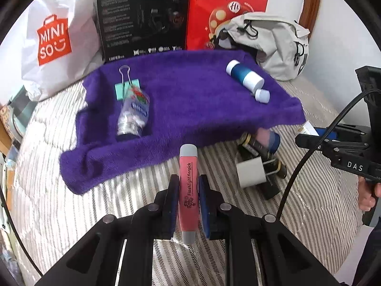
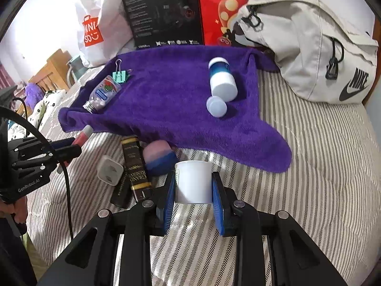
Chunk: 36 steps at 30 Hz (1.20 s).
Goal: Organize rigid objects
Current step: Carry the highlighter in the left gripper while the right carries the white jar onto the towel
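Left tool (image 1: 188, 195) clamped on pink flashlight (image 1: 188, 186), right tool (image 2: 193, 191) on white cup (image 2: 193, 181).

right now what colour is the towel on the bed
Purple, a plain fuzzy towel with no pattern; the right wrist view shows it best.

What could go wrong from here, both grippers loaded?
The cup sits far out at the right gripper fingertips, so it may slip. The blue bottle and its loose cap lie on their sides on the soft towel; setting the flashlight nearby could roll them.
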### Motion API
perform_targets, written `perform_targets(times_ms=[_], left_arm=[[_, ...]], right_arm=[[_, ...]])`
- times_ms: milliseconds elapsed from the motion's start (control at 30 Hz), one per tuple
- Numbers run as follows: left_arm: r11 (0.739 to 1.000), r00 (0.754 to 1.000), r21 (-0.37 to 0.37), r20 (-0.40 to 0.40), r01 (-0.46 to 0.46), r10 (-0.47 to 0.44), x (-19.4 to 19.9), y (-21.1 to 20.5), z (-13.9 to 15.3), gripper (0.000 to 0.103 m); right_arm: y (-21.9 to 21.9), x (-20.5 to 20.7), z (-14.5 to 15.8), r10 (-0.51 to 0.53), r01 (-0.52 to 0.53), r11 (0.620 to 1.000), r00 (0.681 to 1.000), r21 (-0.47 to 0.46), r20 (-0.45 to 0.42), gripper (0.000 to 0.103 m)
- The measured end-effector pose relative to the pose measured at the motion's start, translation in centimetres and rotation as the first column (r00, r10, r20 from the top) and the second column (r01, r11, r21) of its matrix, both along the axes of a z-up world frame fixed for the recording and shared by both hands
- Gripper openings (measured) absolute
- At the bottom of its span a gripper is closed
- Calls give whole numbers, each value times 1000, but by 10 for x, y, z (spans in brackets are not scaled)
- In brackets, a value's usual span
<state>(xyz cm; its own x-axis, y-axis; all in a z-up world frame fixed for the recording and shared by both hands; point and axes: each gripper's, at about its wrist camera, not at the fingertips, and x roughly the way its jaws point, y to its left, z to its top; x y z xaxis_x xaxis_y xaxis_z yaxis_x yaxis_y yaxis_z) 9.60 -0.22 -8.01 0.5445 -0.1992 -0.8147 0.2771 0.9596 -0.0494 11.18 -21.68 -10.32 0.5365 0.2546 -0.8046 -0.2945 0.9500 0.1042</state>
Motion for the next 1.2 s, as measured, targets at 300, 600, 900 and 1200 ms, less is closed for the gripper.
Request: perform_targets(times_ms=[300,600,900,1200], left_arm=[[1000,1000,-1,21,-11,11,21,5,20,16],[1000,999,-11,21,-27,28,54,12,28,16],[999,1000,-32,-9,-29,29,91,15,19,16],[999,998,-28,-63,-27,25,114,7,-6,16]], right_arm=[[12,14,16,39,-39,999,999,29,12,29],[21,50,33,59,-61,997,998,48,29,29],[37,95,14,73,-73,997,997,19,-17,29],[46,112,-10,83,-86,996,995,-36,-59,29]])
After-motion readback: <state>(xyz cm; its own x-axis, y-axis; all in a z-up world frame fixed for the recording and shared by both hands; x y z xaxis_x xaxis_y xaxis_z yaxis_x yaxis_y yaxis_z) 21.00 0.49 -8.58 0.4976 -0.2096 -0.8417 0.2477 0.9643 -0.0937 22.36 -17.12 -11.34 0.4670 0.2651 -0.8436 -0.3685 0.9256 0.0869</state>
